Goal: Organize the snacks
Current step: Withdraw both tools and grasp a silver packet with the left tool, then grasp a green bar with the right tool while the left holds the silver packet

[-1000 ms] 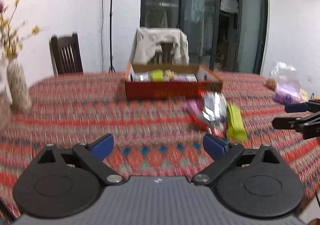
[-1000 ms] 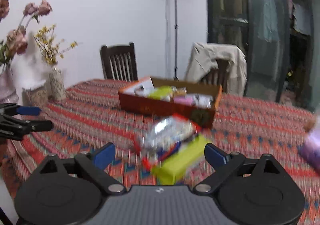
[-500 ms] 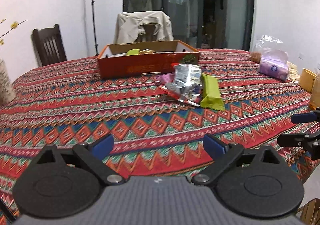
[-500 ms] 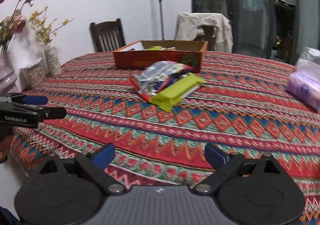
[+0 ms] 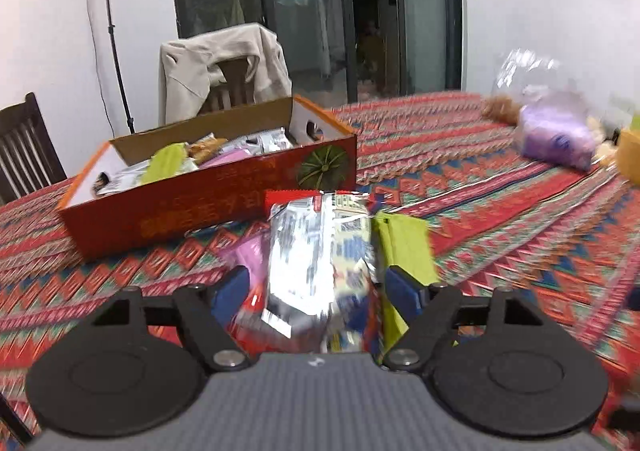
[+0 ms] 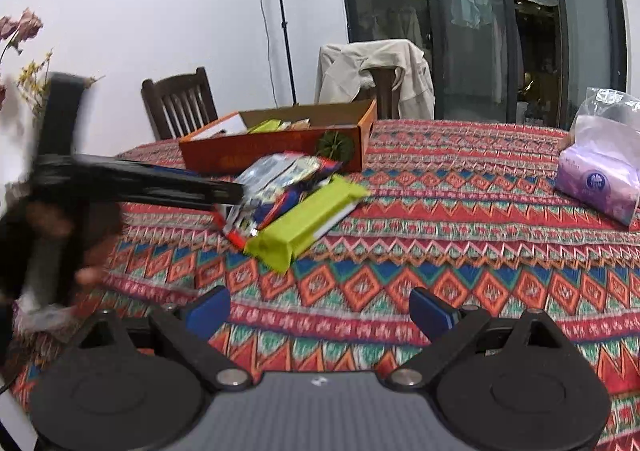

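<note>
My left claw [image 5: 316,287] has just been closing around the silver snack packet [image 5: 320,251], which sits between its pads on the table [image 5: 500,219], just in front of the orange box [image 5: 208,207]; whether they press it I cannot tell. My right claw [image 6: 320,309] hangs wide and empty, near the green packet [image 6: 308,219].

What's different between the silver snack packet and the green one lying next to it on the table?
The silver snack packet is shiny foil with red edges and printing; the green packet is plain matte lime. The silver one lies between the left claw's open fingers, the green one outside them. Both lie on the patterned tablecloth, outside the orange box.
</note>
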The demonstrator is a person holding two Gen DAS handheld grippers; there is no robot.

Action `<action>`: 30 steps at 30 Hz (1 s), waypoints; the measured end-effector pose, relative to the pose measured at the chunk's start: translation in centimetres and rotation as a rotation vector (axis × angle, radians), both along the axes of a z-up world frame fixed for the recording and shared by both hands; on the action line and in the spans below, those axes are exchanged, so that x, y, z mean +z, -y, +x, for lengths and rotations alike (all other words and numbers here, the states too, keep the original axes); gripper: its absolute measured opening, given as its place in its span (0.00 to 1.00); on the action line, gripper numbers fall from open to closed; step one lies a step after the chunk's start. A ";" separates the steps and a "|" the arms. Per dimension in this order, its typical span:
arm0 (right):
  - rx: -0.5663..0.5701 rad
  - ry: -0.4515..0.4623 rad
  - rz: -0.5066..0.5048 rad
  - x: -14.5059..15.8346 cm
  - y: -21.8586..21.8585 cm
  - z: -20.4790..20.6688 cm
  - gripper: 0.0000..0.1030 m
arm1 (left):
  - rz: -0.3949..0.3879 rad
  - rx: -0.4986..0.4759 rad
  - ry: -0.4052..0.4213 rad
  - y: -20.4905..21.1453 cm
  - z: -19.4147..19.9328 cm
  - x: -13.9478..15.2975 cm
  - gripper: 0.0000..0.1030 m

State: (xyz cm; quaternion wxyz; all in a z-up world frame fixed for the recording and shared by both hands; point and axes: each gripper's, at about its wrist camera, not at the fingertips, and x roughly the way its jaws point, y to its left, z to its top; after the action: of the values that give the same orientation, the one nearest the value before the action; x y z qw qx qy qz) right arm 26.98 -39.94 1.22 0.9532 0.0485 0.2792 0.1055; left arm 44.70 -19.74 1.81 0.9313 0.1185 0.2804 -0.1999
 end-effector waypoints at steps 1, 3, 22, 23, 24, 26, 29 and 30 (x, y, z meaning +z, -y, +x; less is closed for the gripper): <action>0.000 0.002 0.008 0.0 0.1 0.3 0.93 | 0.011 0.011 -0.025 0.5 1.1 -0.6 0.75; -0.004 -0.003 0.012 -0.2 0.4 0.8 0.93 | -0.010 0.013 -0.074 0.7 2.5 -1.3 0.65; 0.090 -0.087 0.021 -1.7 -3.4 13.4 0.93 | -0.159 0.381 -0.071 -18.4 -10.8 0.6 0.54; 0.072 -0.107 0.014 -2.0 -3.6 14.8 0.89 | -0.165 0.395 -0.067 -19.0 -11.1 0.6 0.54; 0.044 -0.132 0.000 -2.4 -3.9 16.1 0.86 | -0.172 0.408 -0.062 -19.6 -11.5 0.7 0.54; 0.016 -0.120 -0.065 -3.0 -4.8 17.2 0.67 | -0.182 0.424 -0.052 -20.6 -12.2 0.8 0.54; -0.019 -0.107 -0.112 -3.5 -5.6 16.3 0.57 | -0.187 0.426 -0.049 -21.3 -13.0 0.9 0.54; -0.016 -0.104 -0.106 -3.5 -5.6 15.5 0.54 | -0.190 0.419 -0.053 -21.4 -13.1 0.9 0.54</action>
State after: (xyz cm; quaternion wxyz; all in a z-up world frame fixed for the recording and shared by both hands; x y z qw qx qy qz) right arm 42.51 -34.31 -2.30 0.9395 0.0059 0.3331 0.0803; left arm 31.62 1.61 2.68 0.9517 -0.0356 0.3033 -0.0309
